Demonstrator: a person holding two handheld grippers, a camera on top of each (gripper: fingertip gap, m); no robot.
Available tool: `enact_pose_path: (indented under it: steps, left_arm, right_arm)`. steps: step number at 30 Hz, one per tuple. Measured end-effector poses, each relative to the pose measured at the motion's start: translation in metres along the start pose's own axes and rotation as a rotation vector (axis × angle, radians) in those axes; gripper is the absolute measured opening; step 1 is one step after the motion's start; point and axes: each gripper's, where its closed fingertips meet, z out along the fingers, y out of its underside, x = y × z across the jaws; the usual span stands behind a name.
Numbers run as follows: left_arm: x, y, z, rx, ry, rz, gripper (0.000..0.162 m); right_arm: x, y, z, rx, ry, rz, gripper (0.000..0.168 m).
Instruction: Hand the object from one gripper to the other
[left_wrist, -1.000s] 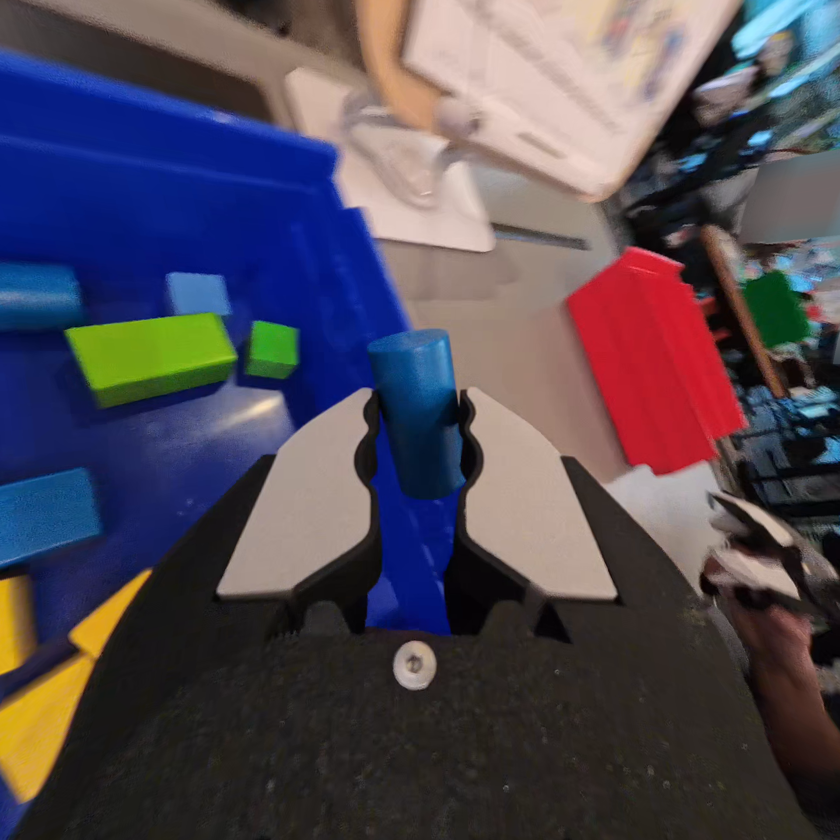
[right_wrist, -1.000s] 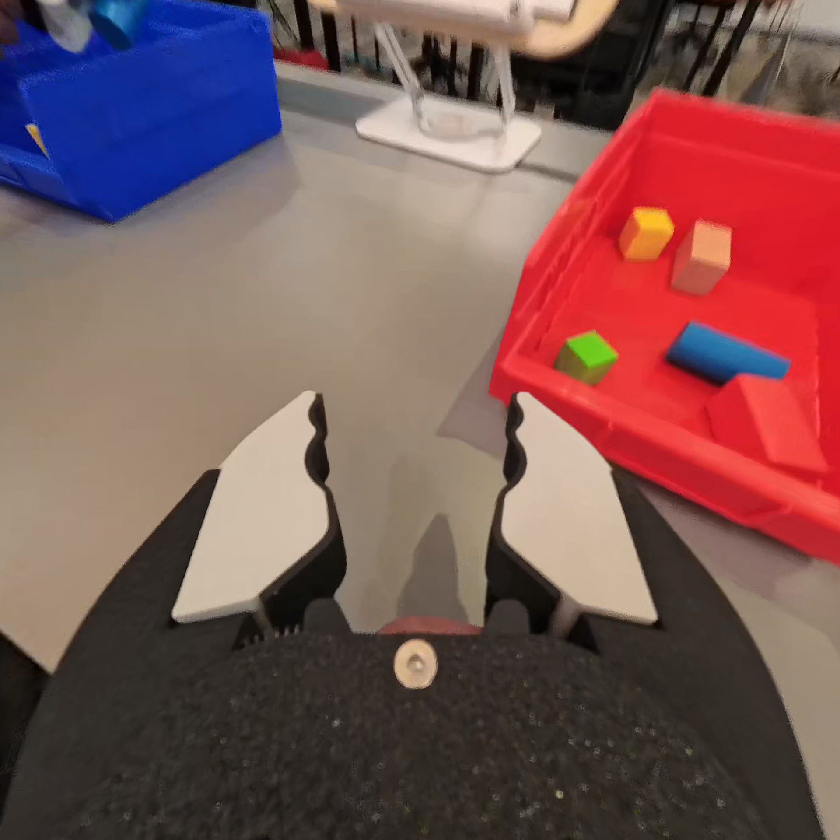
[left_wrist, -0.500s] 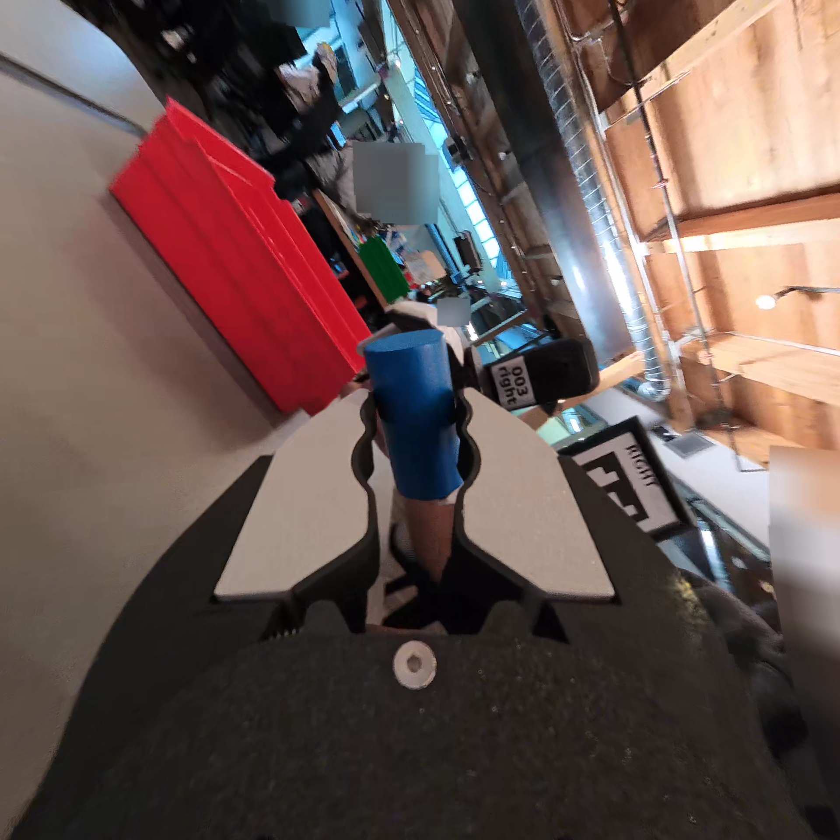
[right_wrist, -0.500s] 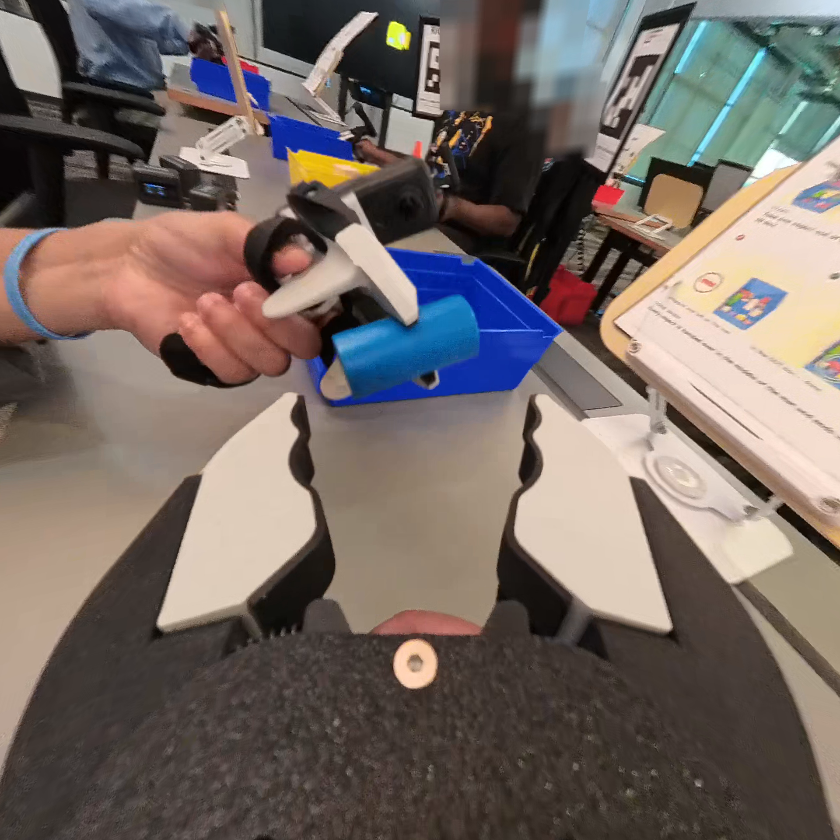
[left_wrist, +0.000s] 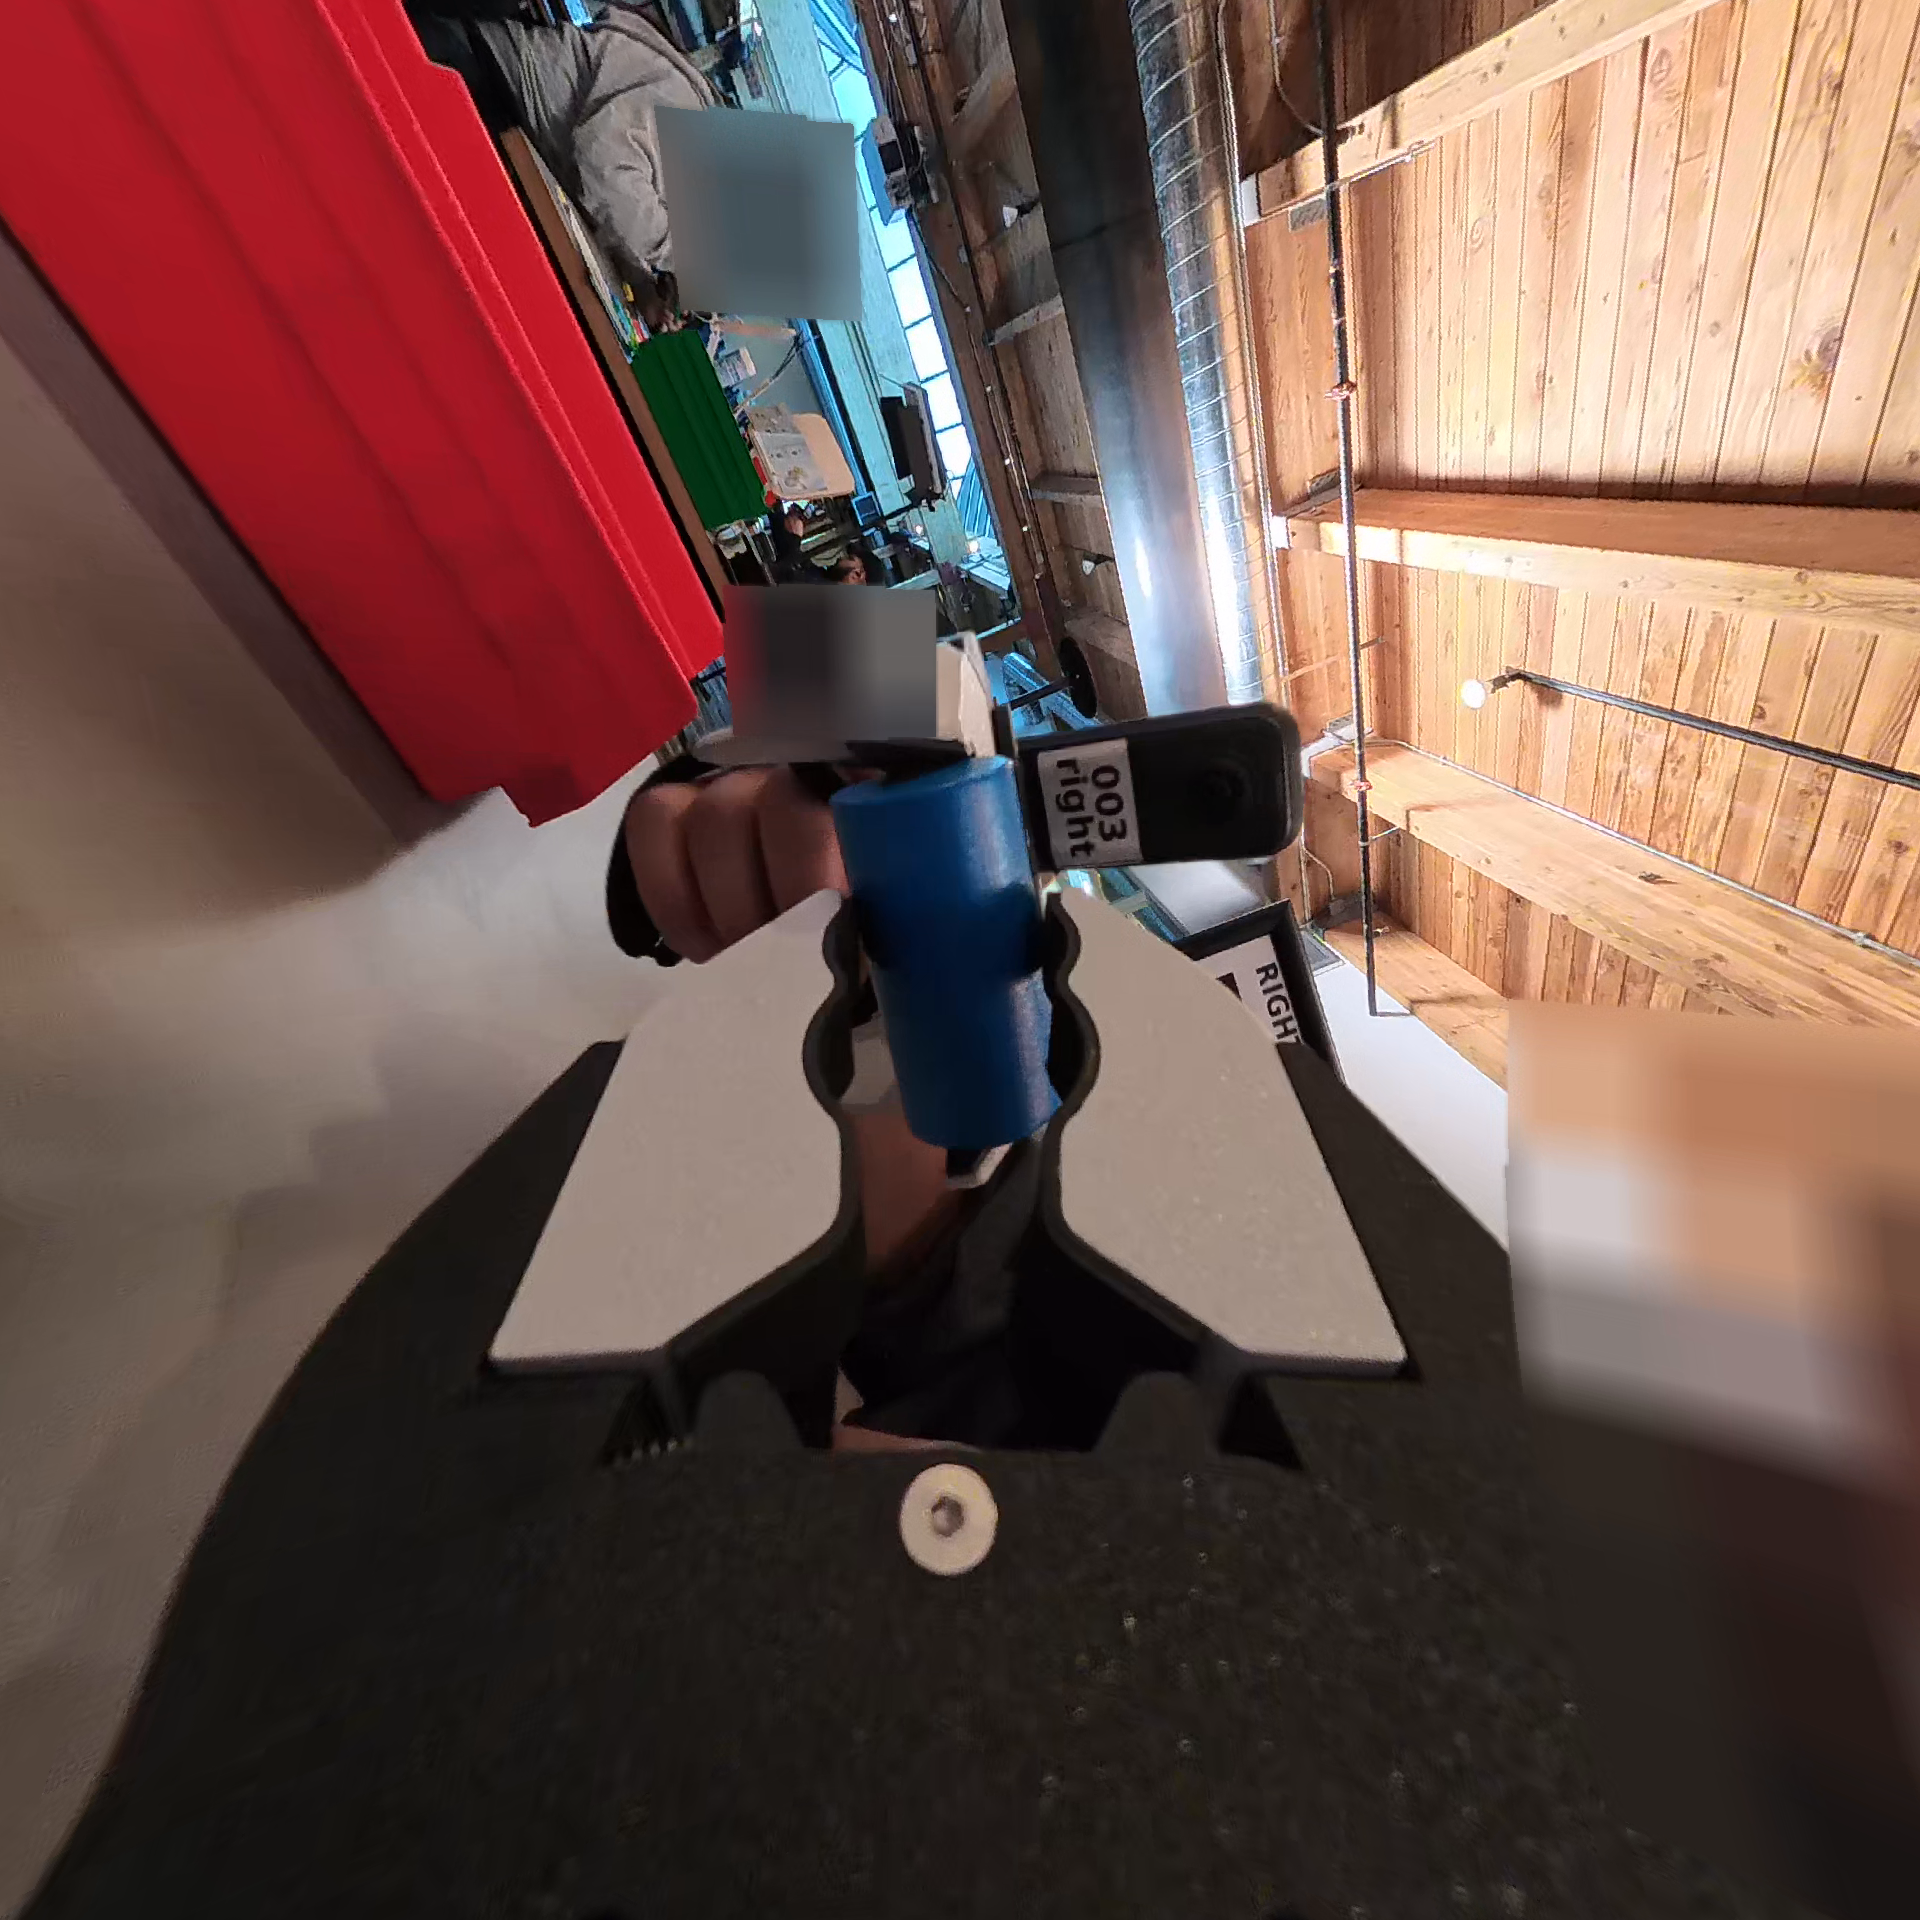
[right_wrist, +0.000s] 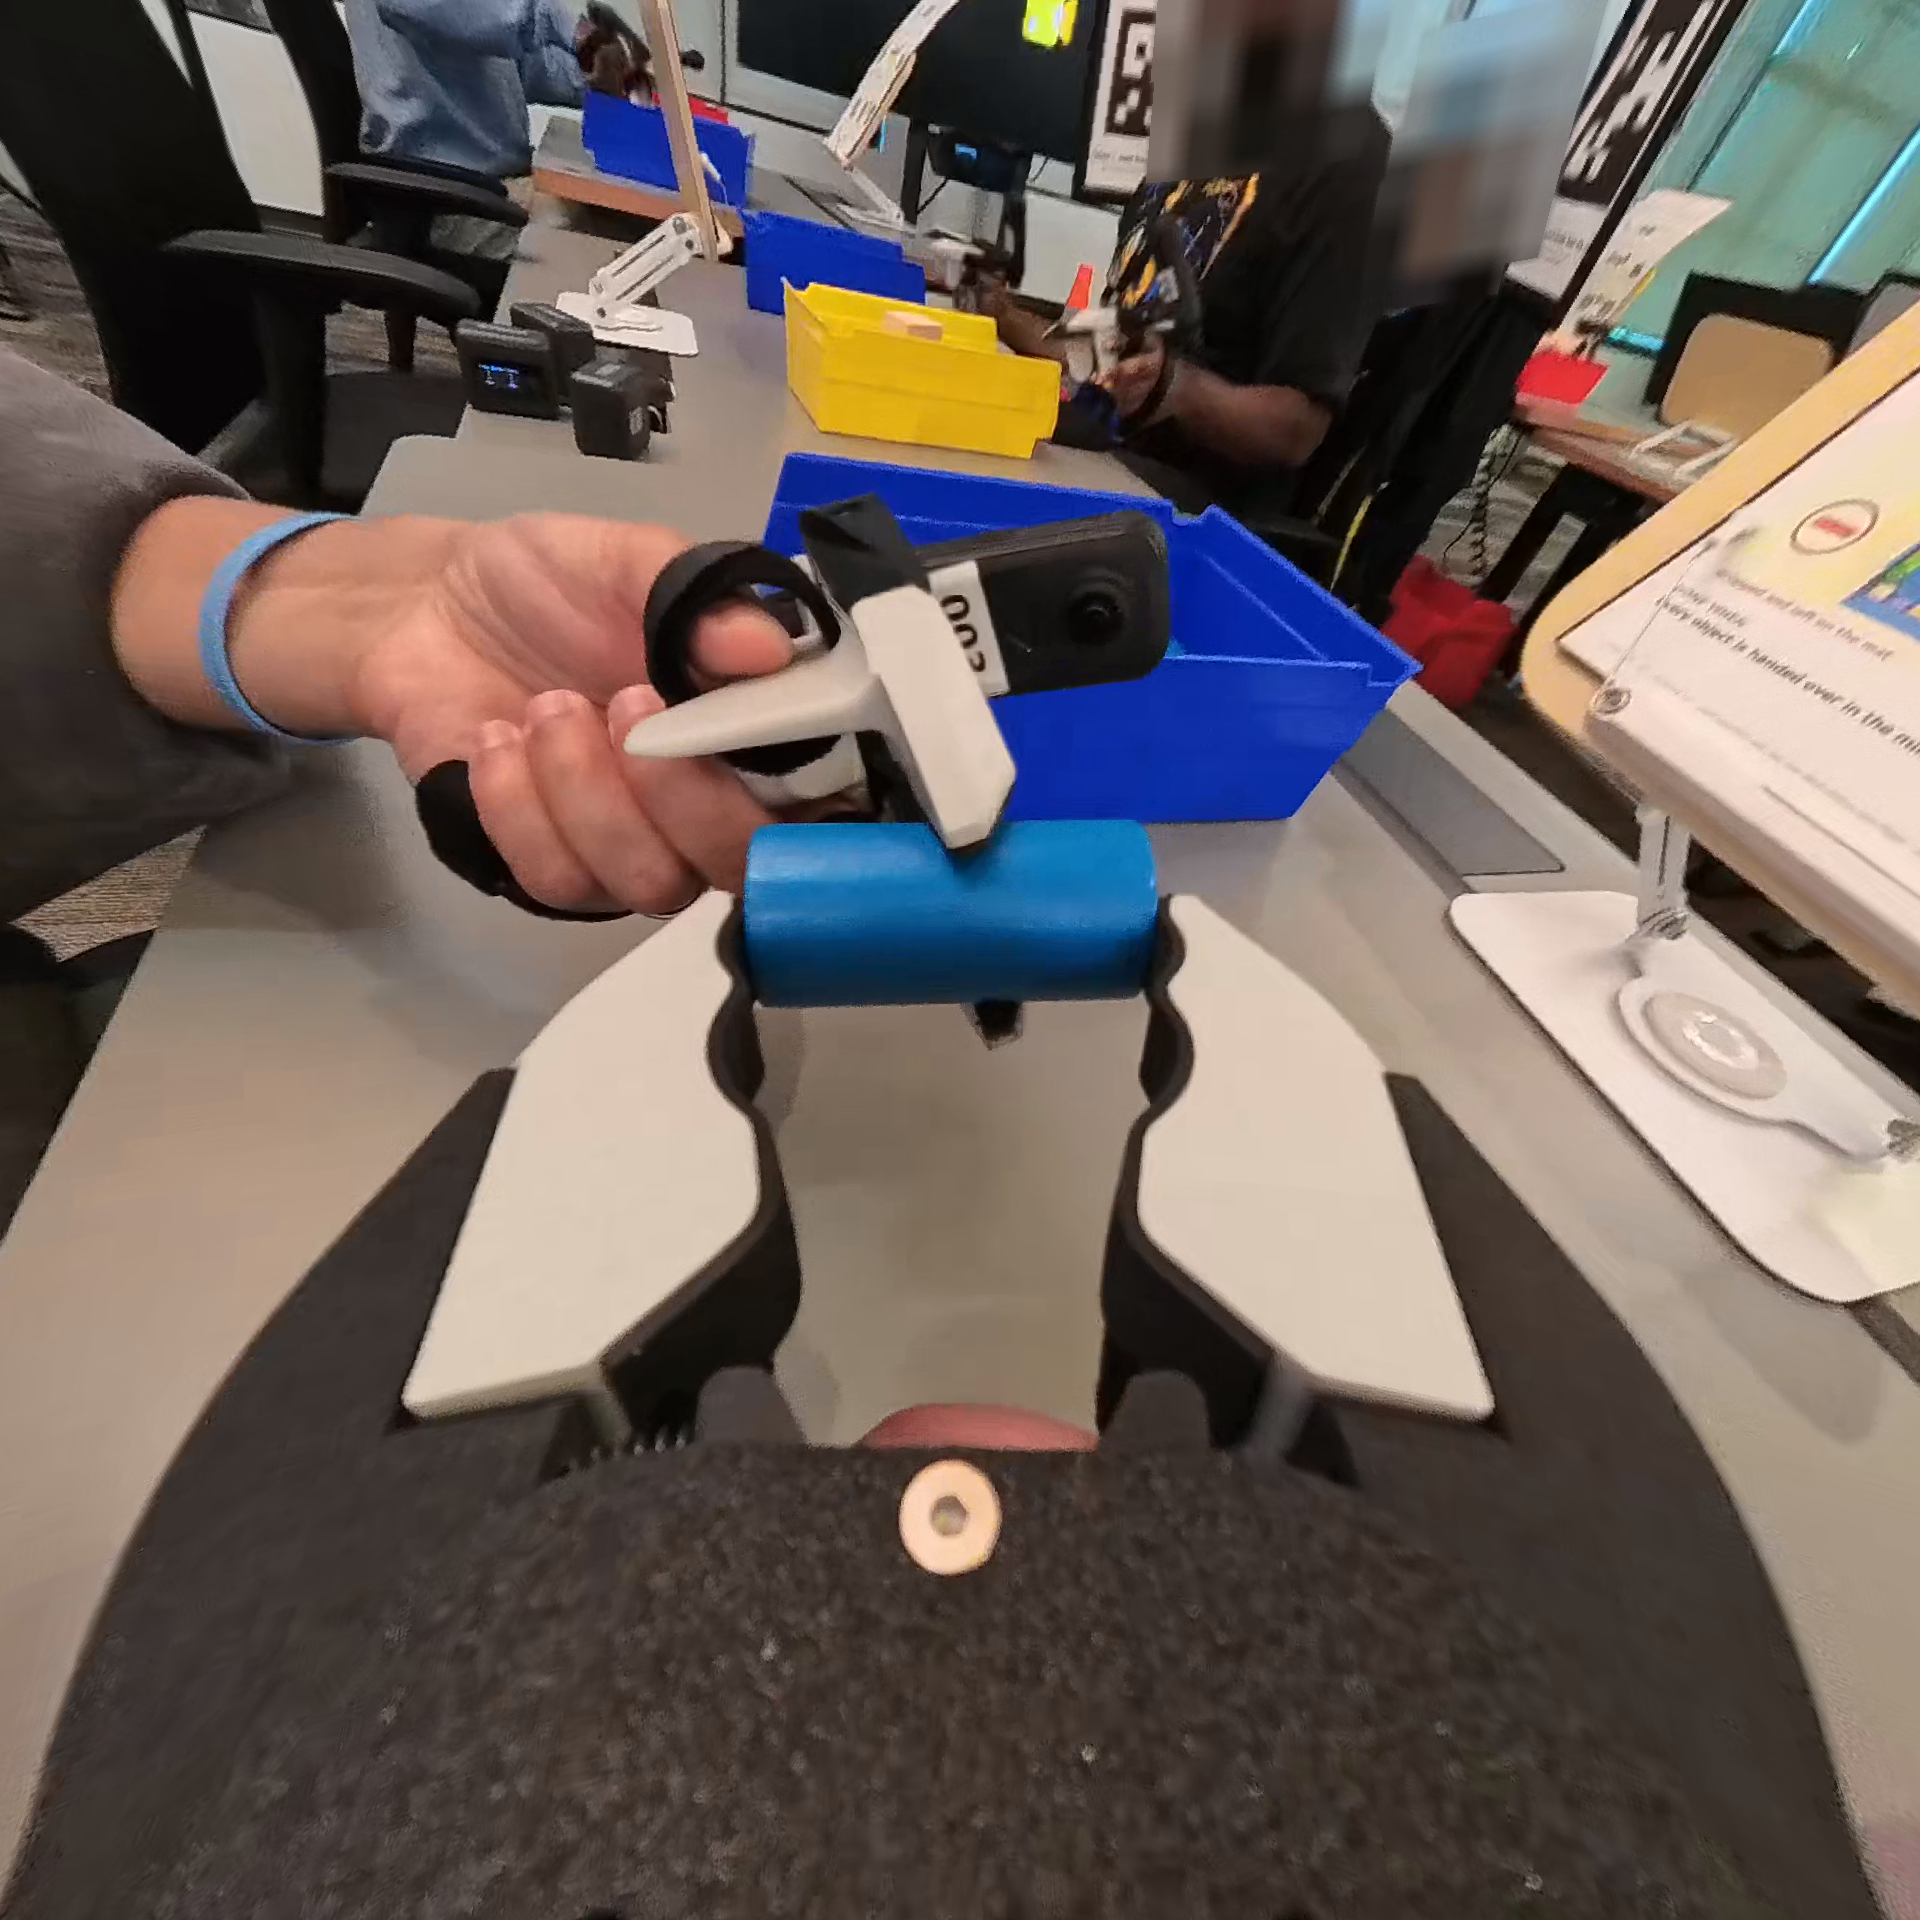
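Note:
A blue cylinder (left_wrist: 951, 956) is held in the air between both grippers. My left gripper (left_wrist: 945, 920) is shut on it, with the pads pressed on its round sides near the middle. In the right wrist view the cylinder (right_wrist: 935, 914) lies crosswise, and my right gripper (right_wrist: 948, 930) has a pad against each flat end. One finger (right_wrist: 925, 717) of the left gripper comes down onto the cylinder from above, held by a hand (right_wrist: 499, 686). The right gripper's camera body (left_wrist: 1164, 790) shows just beyond the cylinder in the left wrist view.
A blue bin (right_wrist: 1195, 707) stands on the grey table (right_wrist: 312, 987) behind the grippers, and a yellow bin (right_wrist: 914, 384) stands farther back. A red bin (left_wrist: 312, 364) is on the other side. A board on a white stand (right_wrist: 1714, 1091) is at the right. People sit beyond.
My left gripper carried the cylinder from over the blue bin and turned to face the right gripper. The right gripper swung up to meet it and closed its jaws onto the cylinder's ends.

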Motion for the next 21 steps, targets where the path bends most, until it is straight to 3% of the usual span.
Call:
enact_pose_path:
  steps: [4, 7, 8, 10, 14, 17, 21]
  left_arm:
    - [0.005, 0.004, 0.003, -0.001, 0.017, 0.009, 0.034]
    - [-0.019, 0.014, -0.012, -0.010, -0.244, 0.138, 0.078]
    - [-0.028, 0.023, -0.019, -0.029, -0.333, 0.189, 0.071]
    - [-0.036, 0.056, -0.031, -0.086, -0.426, 0.269, 0.074]
    - [-0.045, 0.117, -0.058, -0.129, -0.588, 0.462, 0.067]
    - [-0.043, 0.129, -0.067, -0.148, -0.653, 0.548, 0.063]
    - [-0.038, 0.123, -0.063, -0.176, -0.681, 0.645, 0.059]
  right_arm:
    - [-0.002, -0.005, -0.009, 0.005, -0.030, 0.043, 0.072]
    - [0.003, -0.013, -0.024, -0.003, 0.001, 0.023, 0.071]
    - [0.009, -0.014, -0.033, -0.020, 0.033, 0.003, 0.071]
    - [0.033, -0.014, -0.063, -0.084, 0.142, -0.035, 0.071]
    - [0.107, 0.000, -0.169, -0.235, 0.479, 0.135, 0.072]
    - [0.137, 0.037, -0.234, -0.361, 0.694, 0.347, 0.071]
    - [0.154, 0.084, -0.253, -0.500, 0.854, 0.472, 0.072]
